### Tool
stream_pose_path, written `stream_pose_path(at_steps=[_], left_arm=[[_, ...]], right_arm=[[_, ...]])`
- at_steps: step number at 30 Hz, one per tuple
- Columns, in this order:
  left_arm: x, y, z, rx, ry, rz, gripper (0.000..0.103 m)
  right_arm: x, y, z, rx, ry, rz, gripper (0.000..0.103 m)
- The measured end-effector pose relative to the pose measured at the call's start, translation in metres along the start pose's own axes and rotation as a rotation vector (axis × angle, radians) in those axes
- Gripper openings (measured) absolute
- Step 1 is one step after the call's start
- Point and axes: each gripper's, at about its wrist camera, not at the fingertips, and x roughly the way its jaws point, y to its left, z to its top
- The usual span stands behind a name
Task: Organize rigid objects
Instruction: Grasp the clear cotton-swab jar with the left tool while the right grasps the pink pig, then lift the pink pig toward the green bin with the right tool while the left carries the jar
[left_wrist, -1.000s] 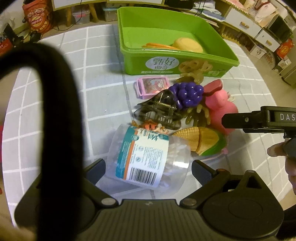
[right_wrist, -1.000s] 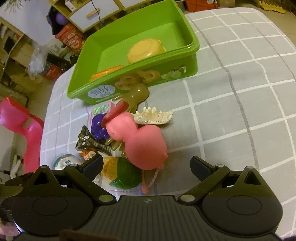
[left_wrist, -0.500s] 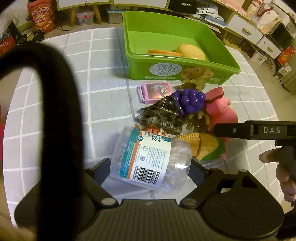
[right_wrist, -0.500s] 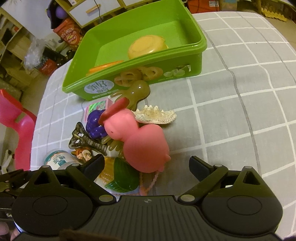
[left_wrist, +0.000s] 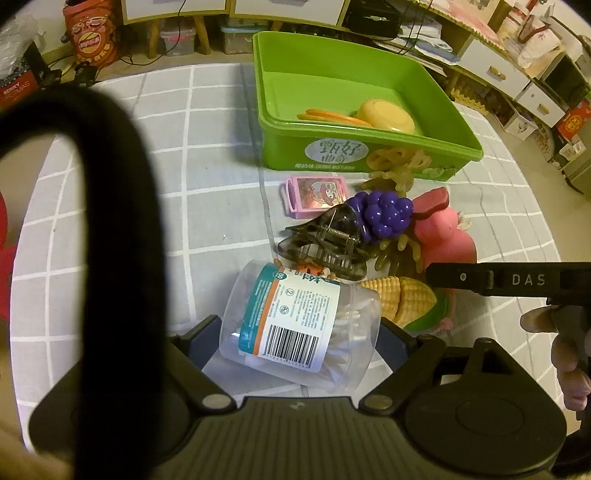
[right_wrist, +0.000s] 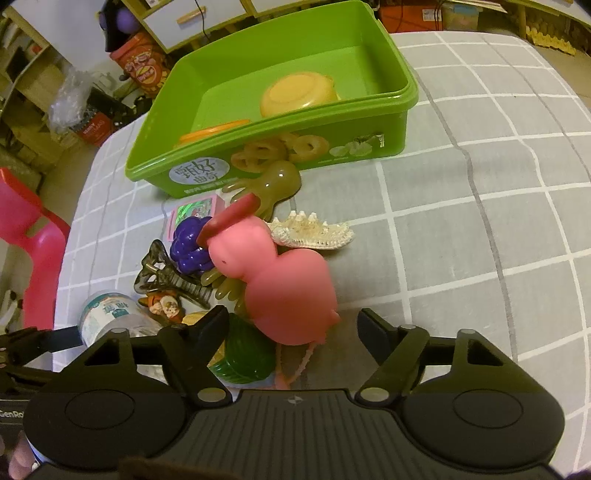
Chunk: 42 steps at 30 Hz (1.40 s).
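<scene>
A clear jar of cotton swabs (left_wrist: 306, 314) lies on its side on the checked cloth, and my left gripper (left_wrist: 299, 332) is shut on it, one pad against each side. In the right wrist view a pink rubber animal toy (right_wrist: 288, 284) sits between the fingers of my right gripper (right_wrist: 293, 319). Those jaws are closing, and a gap still shows beside the right fingertip (right_wrist: 369, 325). Beyond the pile of toys stands the green bin (left_wrist: 369, 147), which holds a yellow bowl (left_wrist: 384, 116) and orange discs.
Between jar and bin lie purple grapes (left_wrist: 384, 214), a dark hair claw (left_wrist: 325, 243), toy corn (left_wrist: 399, 299), a pink card box (left_wrist: 317, 192), an olive octopus toy (right_wrist: 273, 181) and a cream comb (right_wrist: 310, 232). A black strap (left_wrist: 110, 221) blocks the left wrist view's left side.
The left fingers have closed in against the jar's sides. The right fingers have narrowed around the pink toy. Neither hand has shifted much.
</scene>
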Motion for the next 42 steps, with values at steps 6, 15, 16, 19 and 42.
stream_pose_path(at_steps=[6, 15, 16, 19, 42], left_arm=[[-0.001, -0.002, 0.001, -0.003, -0.006, -0.006, 0.062], [-0.005, -0.002, 0.002, -0.018, -0.017, -0.017, 0.061], [-0.005, -0.002, 0.002, -0.022, -0.018, -0.022, 0.061], [-0.007, -0.001, 0.002, -0.039, -0.021, -0.032, 0.061], [-0.026, 0.003, 0.011, -0.113, -0.133, -0.079, 0.061]], right_arm=[[0.001, -0.003, 0.002, 0.000, -0.004, 0.001, 0.069], [-0.004, -0.005, 0.002, -0.001, -0.013, 0.037, 0.056], [-0.005, -0.006, 0.003, -0.002, -0.016, 0.038, 0.056], [-0.009, -0.008, 0.002, -0.001, -0.023, 0.043, 0.056], [-0.055, -0.028, 0.006, 0.055, -0.132, 0.095, 0.054]])
